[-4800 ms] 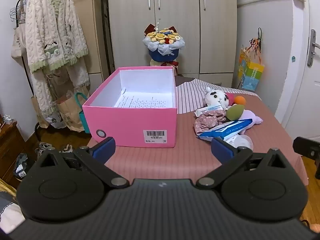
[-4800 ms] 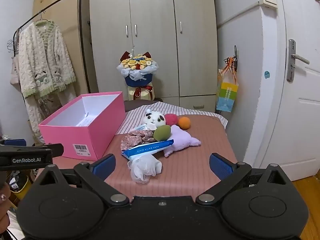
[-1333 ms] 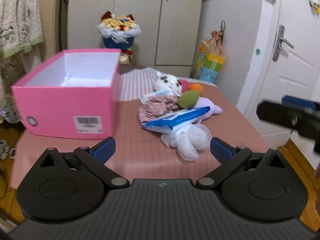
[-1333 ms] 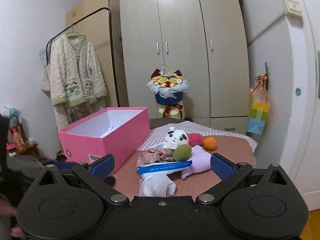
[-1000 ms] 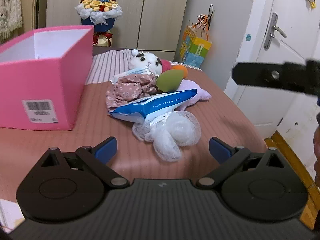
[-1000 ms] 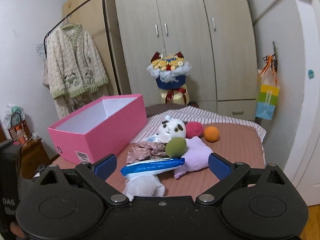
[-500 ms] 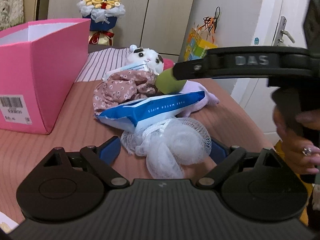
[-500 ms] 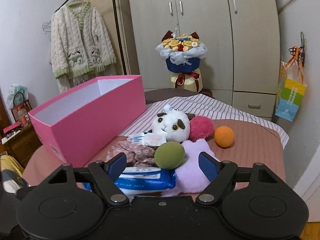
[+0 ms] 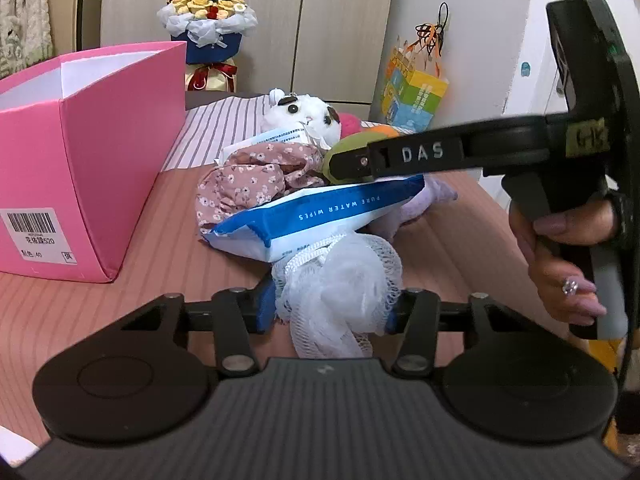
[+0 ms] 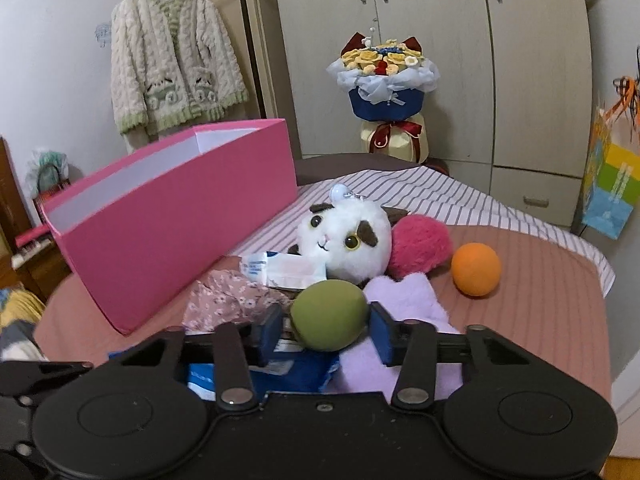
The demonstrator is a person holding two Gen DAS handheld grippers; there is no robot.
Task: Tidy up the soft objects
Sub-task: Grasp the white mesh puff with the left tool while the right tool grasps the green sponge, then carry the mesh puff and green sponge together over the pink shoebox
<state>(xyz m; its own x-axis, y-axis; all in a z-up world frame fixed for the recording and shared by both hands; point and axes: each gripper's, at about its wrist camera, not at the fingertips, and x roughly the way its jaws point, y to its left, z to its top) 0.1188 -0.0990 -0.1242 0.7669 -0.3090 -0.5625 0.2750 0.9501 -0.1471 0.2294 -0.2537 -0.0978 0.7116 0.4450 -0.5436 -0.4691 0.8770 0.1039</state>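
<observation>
- The white mesh puff (image 9: 340,280) lay at the near edge of the pile of soft things, at 6 o'clock from the blue pack of wipes (image 9: 316,216), on the pink striped bed cover (image 9: 120,312).
- The left gripper (image 9: 330,306) had just been closing, and its blue pads squeezed the puff from both sides.
- The green egg sponge (image 10: 329,316) sat on top of the pile, at 6 o'clock from the white plush cat (image 10: 346,240).
- The right gripper (image 10: 324,330) had just been closing too, and its blue pads pressed on the sponge from both sides.
- A flowery cloth (image 10: 228,300) lay at 9 o'clock from the sponge, and a purple plush (image 10: 404,300) at 3 o'clock.
- A pink fluffy ball (image 10: 420,246) touched the cat at 3 o'clock, and an orange ball (image 10: 476,268) sat alone further that way.
- The open pink box (image 10: 180,232) stood at 9 o'clock from the pile.
- A person's hand (image 9: 560,256) held the right gripper's handle.
</observation>
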